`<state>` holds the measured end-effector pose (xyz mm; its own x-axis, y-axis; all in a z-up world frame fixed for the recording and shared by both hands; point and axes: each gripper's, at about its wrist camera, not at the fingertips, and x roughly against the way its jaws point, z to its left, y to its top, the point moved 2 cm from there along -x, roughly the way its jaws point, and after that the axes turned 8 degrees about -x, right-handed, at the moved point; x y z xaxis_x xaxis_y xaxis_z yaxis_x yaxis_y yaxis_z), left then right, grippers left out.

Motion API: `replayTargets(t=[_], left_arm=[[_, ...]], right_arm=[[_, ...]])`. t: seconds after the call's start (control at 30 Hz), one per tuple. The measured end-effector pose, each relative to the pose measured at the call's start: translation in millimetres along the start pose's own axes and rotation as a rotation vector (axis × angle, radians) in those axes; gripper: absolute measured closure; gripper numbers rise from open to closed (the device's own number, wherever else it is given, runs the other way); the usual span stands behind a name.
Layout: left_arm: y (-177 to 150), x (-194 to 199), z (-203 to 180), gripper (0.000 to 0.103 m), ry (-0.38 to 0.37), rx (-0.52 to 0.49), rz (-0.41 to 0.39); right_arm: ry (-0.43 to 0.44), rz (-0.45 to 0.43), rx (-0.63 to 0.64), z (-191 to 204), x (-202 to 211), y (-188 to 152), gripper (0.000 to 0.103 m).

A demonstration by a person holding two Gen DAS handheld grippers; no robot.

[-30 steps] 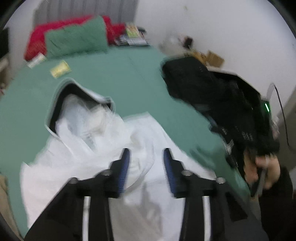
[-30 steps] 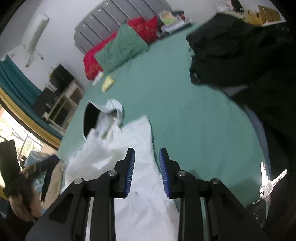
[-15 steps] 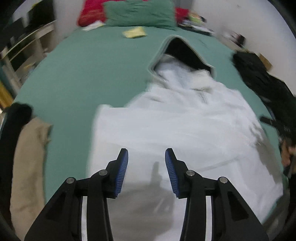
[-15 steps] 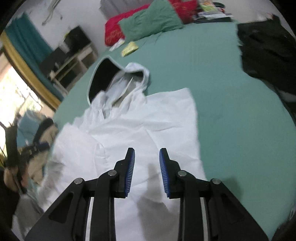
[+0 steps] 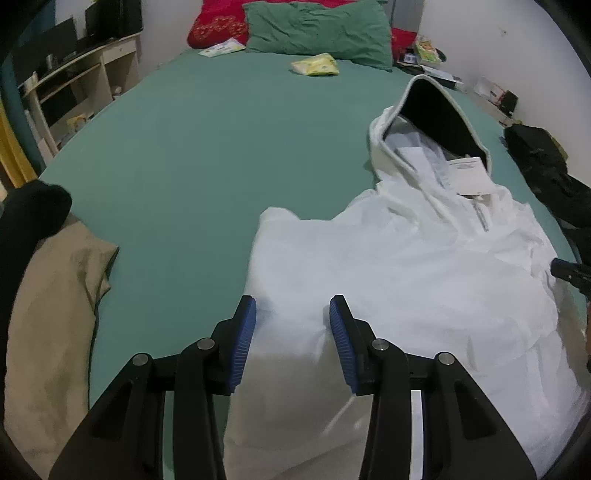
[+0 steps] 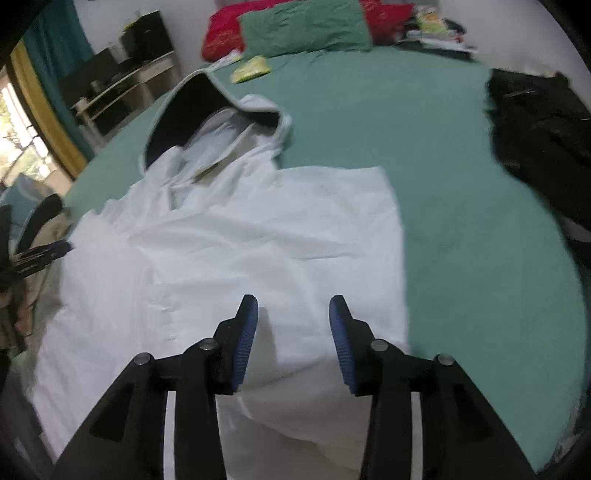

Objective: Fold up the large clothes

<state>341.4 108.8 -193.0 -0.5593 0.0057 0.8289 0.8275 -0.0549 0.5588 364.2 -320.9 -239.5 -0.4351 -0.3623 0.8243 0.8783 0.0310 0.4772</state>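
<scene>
A white hooded garment [image 5: 406, 266] [image 6: 240, 243] lies spread on the green bed [image 5: 207, 155] [image 6: 461, 206], its dark-lined hood [image 5: 436, 110] [image 6: 192, 107] toward the pillows. My left gripper [image 5: 292, 314] hovers open over the garment's near left edge, nothing between its blue pads. Over the garment's near right part, my right gripper [image 6: 293, 314] has its jaws opening, with nothing gripped. The tip of the right gripper [image 5: 569, 271] shows at the left wrist view's right edge, and the left gripper [image 6: 37, 258] appears at the right wrist view's left edge.
A beige garment [image 5: 48, 314] and a black one [image 5: 26, 221] lie on the bed's left edge. Black clothes [image 5: 546, 166] [image 6: 543, 122] pile on the right. Green and red pillows [image 5: 317, 29] [image 6: 303, 29] and a yellow packet [image 5: 316, 66] sit at the head; shelves [image 5: 70, 85] stand left.
Both grippers swung from the bed's right side over the white garment and dropped nearer it. The right gripper's jaws stand wider apart than before.
</scene>
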Motion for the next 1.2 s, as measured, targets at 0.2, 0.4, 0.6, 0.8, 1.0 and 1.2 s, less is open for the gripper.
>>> replayTargets(t=[0.2,0.4,0.6,0.8,1.0,1.2], left_arm=[[-2.6,-7.5,3.9,0.059,0.024,0.013,0.03],[1.2,-6.3,-3.5,0.059,0.049,-0.021,0.029],[4.0,-13.7,-6.1,0.059,0.059,-0.01,0.061],[13.6,-11.0,-8.9,0.059,0.096,-0.023,0.048],[49.4,3.1,-13.1,0.059,0.004,0.052,-0.096],[99.7,-24.6,-49.8,0.059,-0.119,0.057,-0.181]], right_arm=[[-0.019,0.017,0.044,4.7,-7.7,-11.7,0.096],[-0.1,-0.08,0.056,-3.3,33.4,-6.8,0.099],[-0.174,-0.066,-0.041,-45.3,61.8,-15.8,0.099],[-0.138,0.052,-0.101,-58.5,38.3,-19.7,0.094],[-0.064,-0.117,-0.101,-43.6,55.1,18.5,0.044],[-0.018,-0.104,0.045,1.4,2.0,79.4,0.044]])
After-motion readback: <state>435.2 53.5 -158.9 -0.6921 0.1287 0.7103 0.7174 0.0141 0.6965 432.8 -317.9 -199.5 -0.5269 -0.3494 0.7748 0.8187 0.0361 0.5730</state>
